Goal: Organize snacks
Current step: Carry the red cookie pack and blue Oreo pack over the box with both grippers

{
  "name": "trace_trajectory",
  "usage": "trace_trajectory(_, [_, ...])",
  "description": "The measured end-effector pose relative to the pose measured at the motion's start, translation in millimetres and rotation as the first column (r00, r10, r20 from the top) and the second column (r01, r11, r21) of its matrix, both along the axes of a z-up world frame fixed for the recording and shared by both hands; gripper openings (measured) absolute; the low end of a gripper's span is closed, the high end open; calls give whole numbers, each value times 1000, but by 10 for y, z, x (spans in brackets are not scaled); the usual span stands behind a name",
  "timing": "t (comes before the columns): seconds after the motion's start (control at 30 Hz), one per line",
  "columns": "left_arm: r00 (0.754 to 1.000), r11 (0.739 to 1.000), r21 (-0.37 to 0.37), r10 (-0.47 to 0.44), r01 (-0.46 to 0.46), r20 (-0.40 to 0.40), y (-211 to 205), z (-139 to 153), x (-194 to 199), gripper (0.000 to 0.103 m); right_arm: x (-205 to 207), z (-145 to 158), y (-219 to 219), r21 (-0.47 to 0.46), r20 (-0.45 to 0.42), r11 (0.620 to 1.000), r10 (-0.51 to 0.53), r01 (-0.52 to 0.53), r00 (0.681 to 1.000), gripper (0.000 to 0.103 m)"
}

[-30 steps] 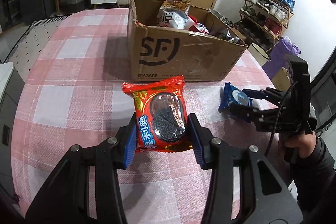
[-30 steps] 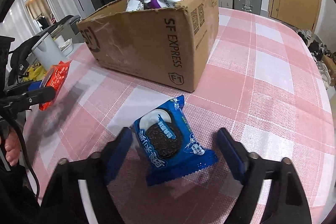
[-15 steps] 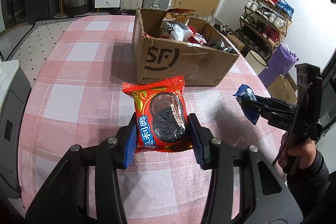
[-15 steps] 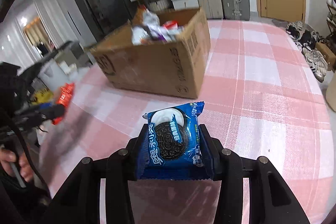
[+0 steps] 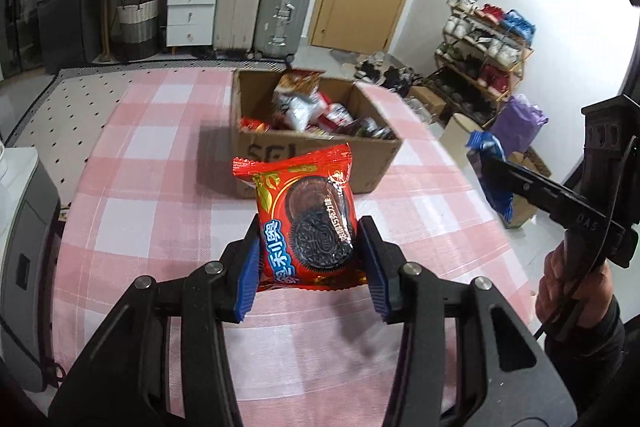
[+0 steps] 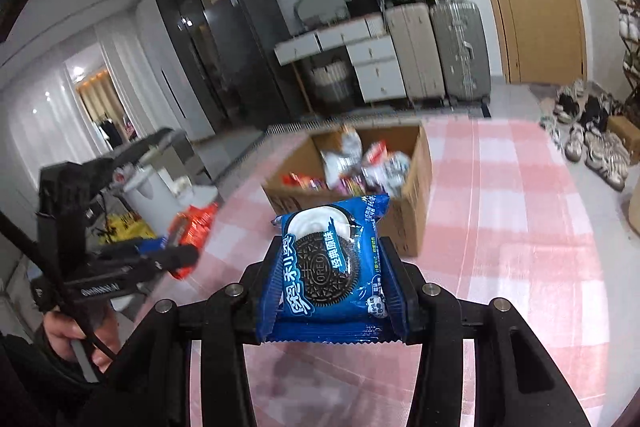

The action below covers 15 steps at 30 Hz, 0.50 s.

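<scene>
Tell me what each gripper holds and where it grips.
Left gripper: red cookie pack, fingers on its two side edges, lower half. Right gripper: blue cookie pack, also by its side edges.

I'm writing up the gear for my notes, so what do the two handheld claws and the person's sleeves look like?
Both are matte black with angular frames, silver pivot bolts and blue ribbed pads. The left claw and the right claw look alike. A black cable loops past the right one's handle, which bears pale lettering. The sleeves are dark.

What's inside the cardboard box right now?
The box holds a loose heap of snack packets, red, white and silver ones on top. Whatever lies beneath them, and the box floor, is covered.
</scene>
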<state>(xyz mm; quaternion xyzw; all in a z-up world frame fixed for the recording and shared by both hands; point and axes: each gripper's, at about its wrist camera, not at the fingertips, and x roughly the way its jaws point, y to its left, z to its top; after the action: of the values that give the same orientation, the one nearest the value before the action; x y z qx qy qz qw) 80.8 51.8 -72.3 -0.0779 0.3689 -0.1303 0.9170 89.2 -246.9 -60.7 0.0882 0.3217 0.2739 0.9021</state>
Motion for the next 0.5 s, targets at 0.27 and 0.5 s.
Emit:
trace_trajectory(0.27, [997,999,-41,-26,29,78,-11,539,-142,42,-201,572,14,59,103,998,3,-9,995,45])
trace_trajectory(0.5, [991,998,-61,-7,16,136,86,1020,-129,42,-123,1165,141,71,183,996,41,-54,982,45])
